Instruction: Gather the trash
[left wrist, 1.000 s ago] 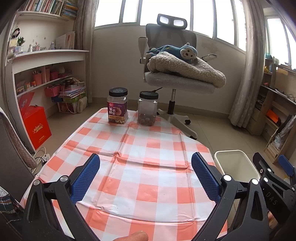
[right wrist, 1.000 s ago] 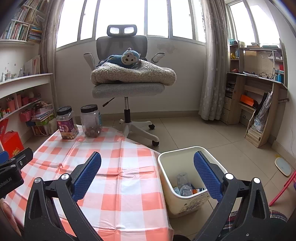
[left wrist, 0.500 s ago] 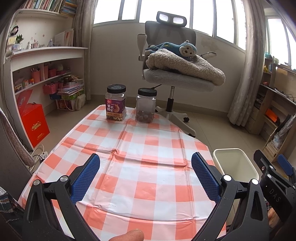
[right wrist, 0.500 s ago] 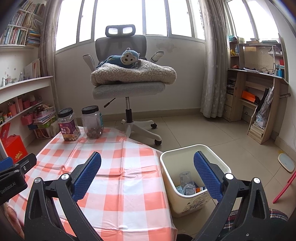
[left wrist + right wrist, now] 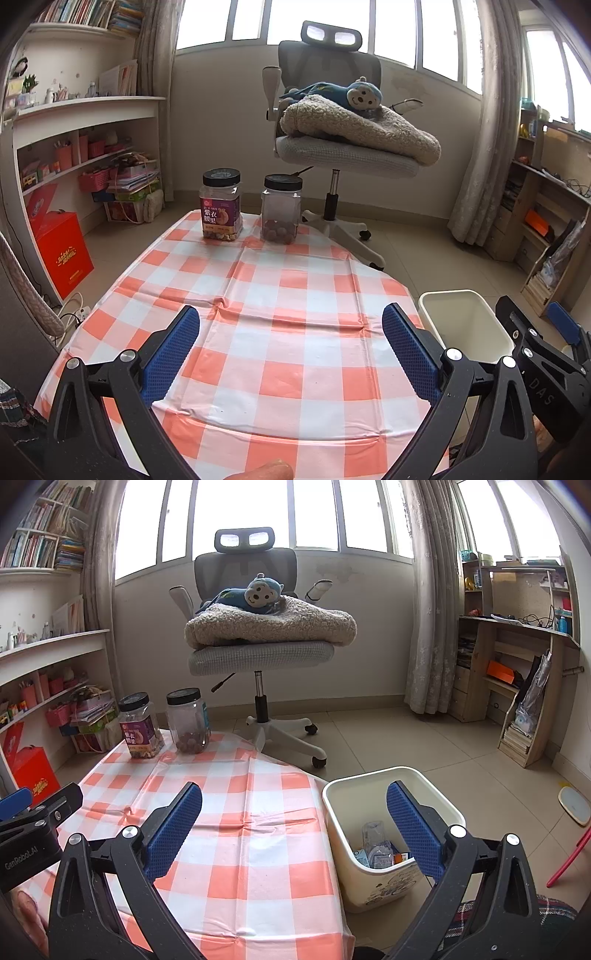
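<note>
Both grippers are being drawn slightly back from the table's point(image 5: 295, 295) far edge; left gripper point(image 5: 291, 332) and right gripper point(image 5: 294, 812) are being held wide open, empty; trash point(image 5: 376, 849) is lying inside the bin point(image 5: 332, 805) beside the table's right edge

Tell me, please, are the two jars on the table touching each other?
Apart: the left wrist view shows tablecloth between the labelled jar and the clear jar.
</note>
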Motion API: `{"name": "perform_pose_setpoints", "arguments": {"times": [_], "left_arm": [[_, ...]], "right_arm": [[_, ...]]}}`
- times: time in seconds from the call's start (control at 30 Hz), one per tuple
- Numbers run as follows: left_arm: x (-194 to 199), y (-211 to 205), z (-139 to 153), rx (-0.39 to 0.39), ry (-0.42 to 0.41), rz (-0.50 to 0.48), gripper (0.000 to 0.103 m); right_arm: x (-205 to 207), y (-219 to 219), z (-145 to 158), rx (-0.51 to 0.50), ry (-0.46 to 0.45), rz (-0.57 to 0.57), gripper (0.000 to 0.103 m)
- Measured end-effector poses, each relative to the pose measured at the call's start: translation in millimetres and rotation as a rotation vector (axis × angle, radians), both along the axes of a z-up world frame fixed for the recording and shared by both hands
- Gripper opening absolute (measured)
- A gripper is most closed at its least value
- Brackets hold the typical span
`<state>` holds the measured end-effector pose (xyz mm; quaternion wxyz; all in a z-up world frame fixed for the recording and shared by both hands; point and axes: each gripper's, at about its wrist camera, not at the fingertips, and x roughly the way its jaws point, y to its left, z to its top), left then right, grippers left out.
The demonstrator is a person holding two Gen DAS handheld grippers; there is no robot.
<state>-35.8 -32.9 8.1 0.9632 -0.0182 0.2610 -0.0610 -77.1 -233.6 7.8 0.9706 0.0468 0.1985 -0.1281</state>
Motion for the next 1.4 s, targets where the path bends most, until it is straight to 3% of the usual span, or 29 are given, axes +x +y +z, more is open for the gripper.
{"name": "perform_pose_setpoints", "arguments": {"times": [1.2,1.3,1.4], "left_arm": [[1.3,-1.0,-3.0,0.012,-0.006,-0.022,0.096],[0.6,3.7,-1.8,-0.014,-0.021,-0.030,0.093],[2.5,1.6,-3.9,0.012,-0.020,-0.038,0.084]], "right_arm": [[0.6,-2.8,-4.3,0.002,0.017,0.006,0.096],[0.7,-2.6,-4.5,0.001,0.017,0.006,0.096],[0.8,-2.7,-4.4,0.003,0.018,0.006,0.096]]}}
